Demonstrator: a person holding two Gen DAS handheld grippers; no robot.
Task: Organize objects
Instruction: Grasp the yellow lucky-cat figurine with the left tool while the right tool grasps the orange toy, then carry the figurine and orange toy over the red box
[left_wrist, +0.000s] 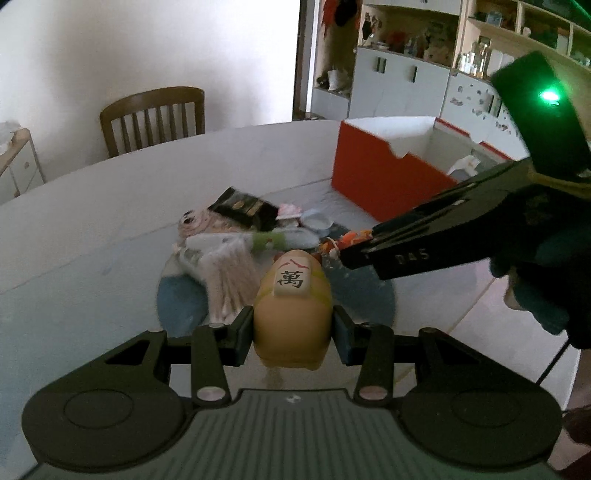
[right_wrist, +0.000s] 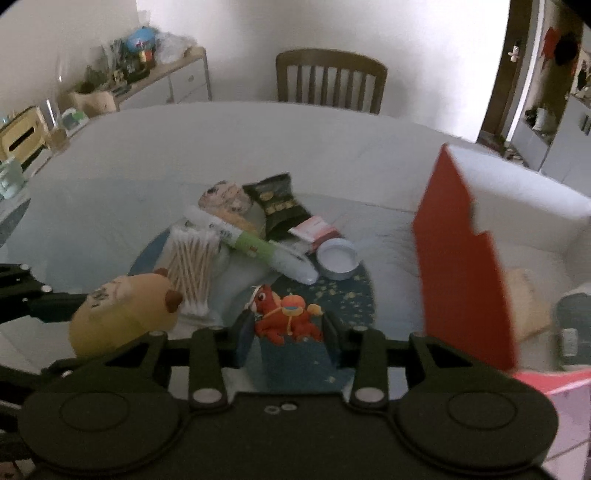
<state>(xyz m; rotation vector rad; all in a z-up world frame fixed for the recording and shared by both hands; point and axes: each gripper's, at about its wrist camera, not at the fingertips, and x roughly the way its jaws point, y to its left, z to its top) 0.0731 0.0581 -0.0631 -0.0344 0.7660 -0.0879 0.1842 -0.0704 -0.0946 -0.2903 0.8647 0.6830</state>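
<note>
A: Item one, nearest in the left wrist view?

B: Left hand-held gripper, low centre of frame. Jaws partly closed, pads pressing both flanks of a yellow plush toy that carries a mahjong-tile patch on top. Toy is clear of the tabletop.

A: Item two?

B: Right hand-held gripper, low centre of the right wrist view. Jaws narrowed about a small red toy horse with an orange saddle piece; the pads sit against its sides. In the left wrist view the same tool enters from the right edge as a black body, its tips by the horse.

A: Beneath them?

B: Round blue mat with gold specks, flat on the tabletop, mid frame.

A: Lying on or about the mat?

B: Bundle of cotton swabs, left of centre. White tube with a green band, laid diagonally across the pile. White round lid, right of the tube. Red-and-white packet, just behind the lid. Black snack pouch, behind that. Pale knitted plush, left of the pouch, touching it.

A: Receptacle?

B: Red-and-white open box, right side of frame, standing on the tabletop beside the mat.

A: Farthest?

B: Wooden chair, upper centre, behind the tabletop's far edge.
</note>
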